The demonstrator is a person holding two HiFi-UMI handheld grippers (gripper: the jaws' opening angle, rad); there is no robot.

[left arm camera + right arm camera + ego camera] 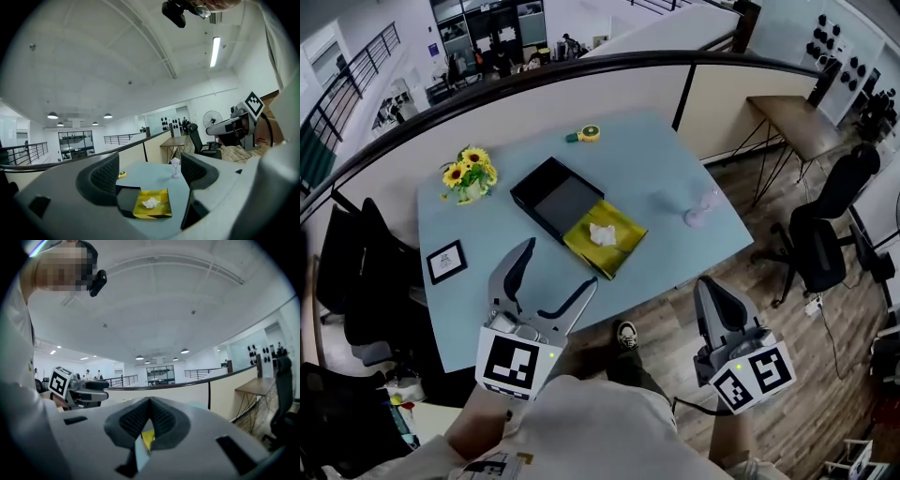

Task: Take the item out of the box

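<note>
An open black box (555,199) lies mid-table on the pale blue table (656,169). Its yellow half (619,246) holds a small crumpled white item (602,234). My left gripper (557,267) is held over the table's near edge, short of the box, open and empty. In the left gripper view the box (125,199) and white item (151,202) show between the spread fingers (103,176). My right gripper (705,284) hangs off the table's front right, over the floor, shut with nothing in it. In the right gripper view its pads (136,420) meet.
Sunflowers in a pot (469,175) and a small framed picture (446,261) sit at the table's left. A yellow tape measure (586,134) lies at the back, a pale glass (701,211) at the right. Black chairs (825,225) stand to the right.
</note>
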